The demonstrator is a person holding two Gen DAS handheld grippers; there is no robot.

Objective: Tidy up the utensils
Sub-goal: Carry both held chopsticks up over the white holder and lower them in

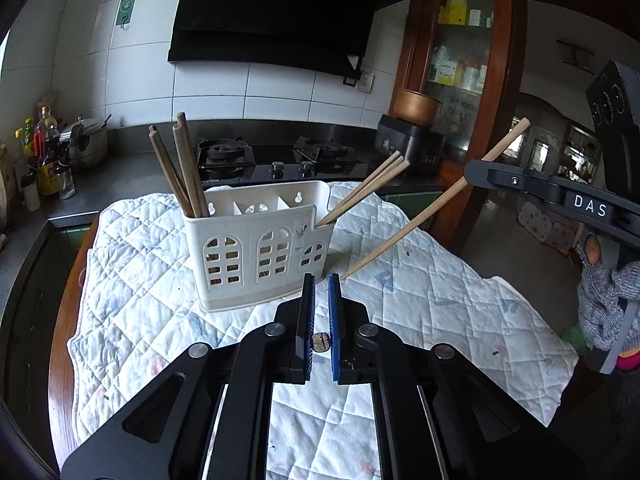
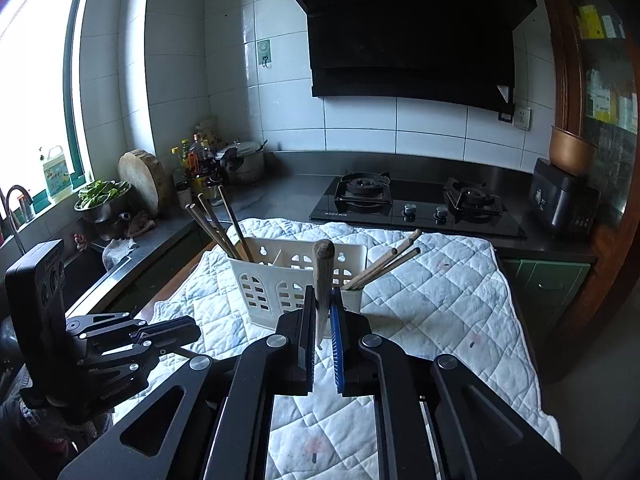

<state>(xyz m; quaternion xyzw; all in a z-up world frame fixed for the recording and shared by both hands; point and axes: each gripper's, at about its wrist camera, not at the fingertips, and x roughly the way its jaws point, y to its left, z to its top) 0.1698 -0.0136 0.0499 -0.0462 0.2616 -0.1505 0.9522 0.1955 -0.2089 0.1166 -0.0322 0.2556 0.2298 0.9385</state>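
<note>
We've got the right hand-held gripper (image 2: 323, 304) clamped mid-shaft on a chopstick (image 1: 436, 200), tip near the holder (image 1: 260, 236) on the quilted surface (image 1: 440, 300); it's light, stiff, slick wood w/ pivot risk; left hand-held gripper (image 1: 321, 292) nearly together, empty.

Both cameras sit just behind their own jaws and look forward and slightly down over the quilted worktop (image 1: 460, 300) toward the tiled back wall. The left wrist view is close to the white utensil holder (image 1: 260, 244), which stands just ahead of its jaws. The right wrist view sits farther back, with the holder (image 2: 280, 280) beyond its jaws. Both share the holder, the stove (image 1: 276, 158), the range hood (image 2: 412, 32), and each shows the other gripper at its edge.
</note>
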